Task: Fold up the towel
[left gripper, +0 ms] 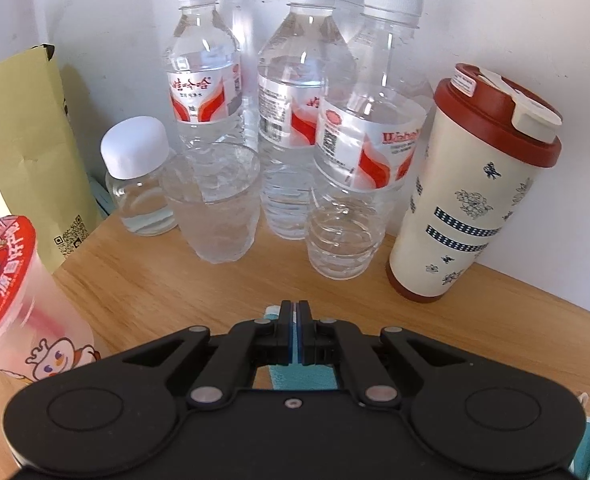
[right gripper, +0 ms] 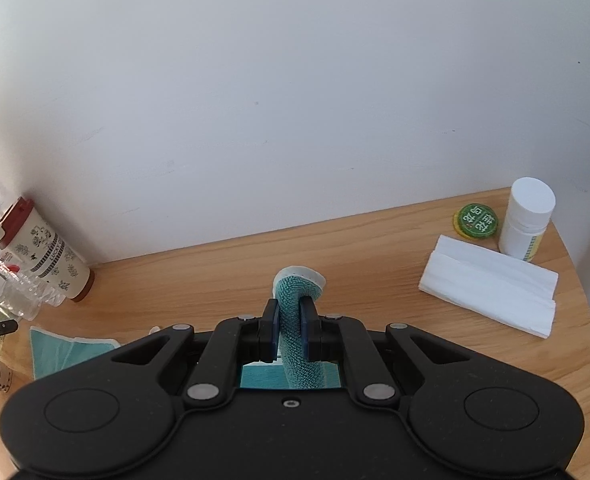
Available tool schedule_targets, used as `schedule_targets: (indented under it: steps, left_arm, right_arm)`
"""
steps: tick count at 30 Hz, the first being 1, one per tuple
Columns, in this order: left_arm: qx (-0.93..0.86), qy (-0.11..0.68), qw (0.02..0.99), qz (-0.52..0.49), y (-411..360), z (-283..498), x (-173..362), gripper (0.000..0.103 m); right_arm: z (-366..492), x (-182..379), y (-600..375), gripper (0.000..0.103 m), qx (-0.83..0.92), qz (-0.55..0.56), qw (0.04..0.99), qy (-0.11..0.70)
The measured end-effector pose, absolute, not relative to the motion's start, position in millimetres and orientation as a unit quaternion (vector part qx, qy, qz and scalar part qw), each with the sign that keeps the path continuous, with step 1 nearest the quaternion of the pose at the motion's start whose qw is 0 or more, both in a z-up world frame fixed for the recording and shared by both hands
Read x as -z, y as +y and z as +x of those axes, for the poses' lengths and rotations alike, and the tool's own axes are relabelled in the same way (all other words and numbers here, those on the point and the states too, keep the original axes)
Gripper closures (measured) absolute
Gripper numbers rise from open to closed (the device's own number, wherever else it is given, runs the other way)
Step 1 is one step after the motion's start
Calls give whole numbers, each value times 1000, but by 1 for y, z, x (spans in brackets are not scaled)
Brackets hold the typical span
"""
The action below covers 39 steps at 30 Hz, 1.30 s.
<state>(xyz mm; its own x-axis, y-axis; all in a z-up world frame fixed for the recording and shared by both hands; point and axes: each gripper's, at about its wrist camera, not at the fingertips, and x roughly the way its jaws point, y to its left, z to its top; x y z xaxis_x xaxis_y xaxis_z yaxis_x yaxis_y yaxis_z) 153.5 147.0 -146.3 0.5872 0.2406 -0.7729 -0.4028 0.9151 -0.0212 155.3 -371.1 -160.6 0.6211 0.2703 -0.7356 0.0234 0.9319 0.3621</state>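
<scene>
Both grippers pinch the teal towel (right gripper: 295, 332) over the wooden table (right gripper: 375, 264), likely to carry an edge across. Right gripper (right gripper: 289, 308) clamps a bunched edge; left gripper (left gripper: 294, 312) pinched nearly together on it. Bottles (left gripper: 295, 120) at 12 o'clock.

Three water bottles (left gripper: 207, 76); two tumblers (left gripper: 471, 188); one glass (left gripper: 215, 204); one towel (right gripper: 295, 320); two grippers (right gripper: 289, 312).
</scene>
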Motion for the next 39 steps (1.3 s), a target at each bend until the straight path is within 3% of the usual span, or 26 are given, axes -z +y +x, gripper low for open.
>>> schedule_targets:
  steps: [25, 39]
  left_arm:
    - [-133, 400, 903, -81, 139, 139, 127, 102]
    - [-17, 395, 918, -21, 82, 123, 117, 101]
  right_arm:
    - [156, 151, -320, 92, -126, 145, 881, 433]
    - [144, 146, -284, 92, -172, 125, 872, 442]
